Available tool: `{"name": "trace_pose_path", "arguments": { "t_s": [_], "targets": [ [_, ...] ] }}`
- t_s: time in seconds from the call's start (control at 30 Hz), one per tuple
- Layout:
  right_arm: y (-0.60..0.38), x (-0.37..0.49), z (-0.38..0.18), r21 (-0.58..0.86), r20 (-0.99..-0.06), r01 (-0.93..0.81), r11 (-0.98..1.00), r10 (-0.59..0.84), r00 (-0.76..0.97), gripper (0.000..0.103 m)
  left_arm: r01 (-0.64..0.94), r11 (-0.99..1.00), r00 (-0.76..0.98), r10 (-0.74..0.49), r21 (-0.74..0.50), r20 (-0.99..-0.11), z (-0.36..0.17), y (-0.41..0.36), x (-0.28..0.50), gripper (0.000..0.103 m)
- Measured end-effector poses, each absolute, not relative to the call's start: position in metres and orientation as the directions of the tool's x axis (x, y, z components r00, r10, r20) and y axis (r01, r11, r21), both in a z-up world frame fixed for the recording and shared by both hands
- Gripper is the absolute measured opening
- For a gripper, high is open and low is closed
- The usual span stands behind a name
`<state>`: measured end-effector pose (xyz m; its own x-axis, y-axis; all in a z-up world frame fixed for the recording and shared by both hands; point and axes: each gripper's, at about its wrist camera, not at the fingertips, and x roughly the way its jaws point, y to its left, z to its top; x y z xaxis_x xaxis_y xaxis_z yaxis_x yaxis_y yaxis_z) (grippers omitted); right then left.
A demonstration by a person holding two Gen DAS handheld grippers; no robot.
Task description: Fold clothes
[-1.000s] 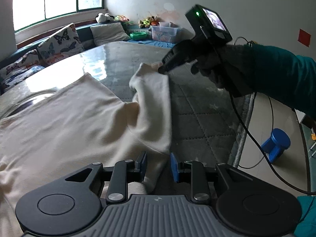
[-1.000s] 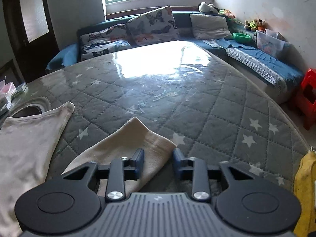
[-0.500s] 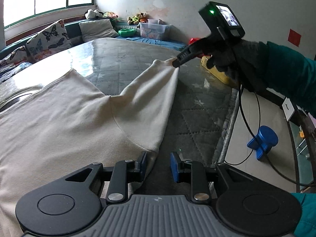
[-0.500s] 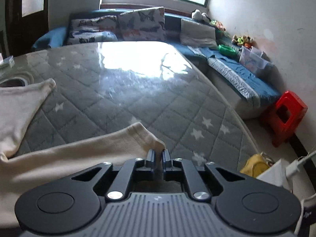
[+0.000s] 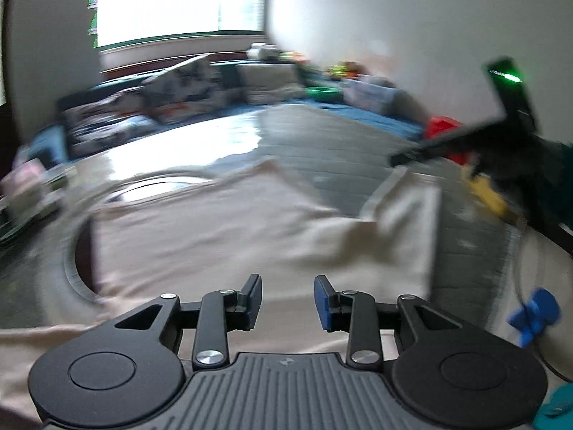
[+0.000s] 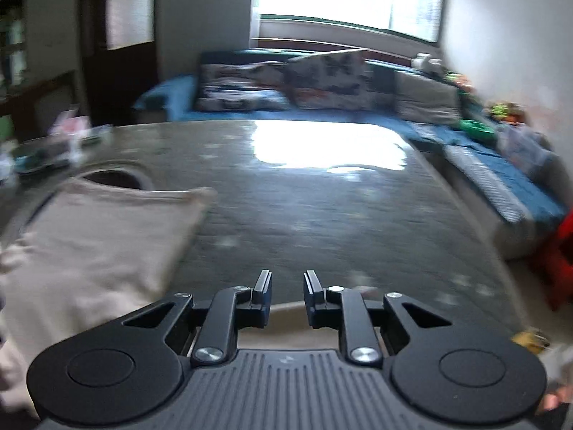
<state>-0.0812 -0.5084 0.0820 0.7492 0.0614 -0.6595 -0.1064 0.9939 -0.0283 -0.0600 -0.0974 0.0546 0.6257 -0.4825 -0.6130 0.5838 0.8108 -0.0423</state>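
Observation:
A cream long-sleeved garment (image 5: 222, 225) lies spread on the grey quilted table (image 5: 329, 143), one sleeve (image 5: 408, 222) stretched toward the right edge. My left gripper (image 5: 287, 299) is open and empty, low over the garment's near part. The right gripper shows in the left wrist view (image 5: 404, 159) just past the sleeve's cuff. In the right wrist view my right gripper (image 6: 287, 290) is open and empty, with a strip of cream cloth (image 6: 286, 310) just beneath its fingers and the garment's body (image 6: 96, 236) to the left. Both views are motion-blurred.
A round hole in the table (image 6: 114, 179) lies by the garment's far edge. Small items (image 6: 68, 136) sit at the table's far left. A sofa with cushions (image 6: 322, 79) runs behind. A red stool (image 6: 558, 251) and a blue stool (image 5: 533, 315) stand right of the table.
My right gripper has opened and let go of the sleeve cuff, which now lies on the table. Both grippers have swung left; the left one now sits over the garment.

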Motion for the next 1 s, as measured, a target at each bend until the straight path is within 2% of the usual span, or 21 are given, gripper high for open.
{"name": "trace_pose_path", "arguments": {
  "t_s": [0.2,0.4,0.6,1.0],
  "targets": [
    [-0.454,-0.073,0.072,-0.007,-0.682,-0.285,0.958,0.204,0.703,0.02,0.477,0.879,0.675,-0.387,-0.029,-0.628,0.046,-0.055,-0.049,0.035],
    [-0.41,-0.075,0.057,-0.001,-0.708,-0.404,0.915,0.284,0.647,0.02,0.476,0.879,0.649,-0.382,-0.041,-0.657,0.03,-0.044,-0.052,0.035],
    [-0.395,-0.079,0.036,-0.038,-0.742,-0.444,0.895,0.272,0.613,0.021,0.52,0.852,0.607,-0.413,-0.054,-0.679,0.016,-0.051,-0.063,0.035],
    [-0.405,-0.089,0.044,-0.076,-0.782,-0.482,0.873,0.248,0.572,0.022,0.635,0.77,0.525,-0.489,-0.062,-0.696,0.024,-0.053,-0.078,0.035]
  ]
}}
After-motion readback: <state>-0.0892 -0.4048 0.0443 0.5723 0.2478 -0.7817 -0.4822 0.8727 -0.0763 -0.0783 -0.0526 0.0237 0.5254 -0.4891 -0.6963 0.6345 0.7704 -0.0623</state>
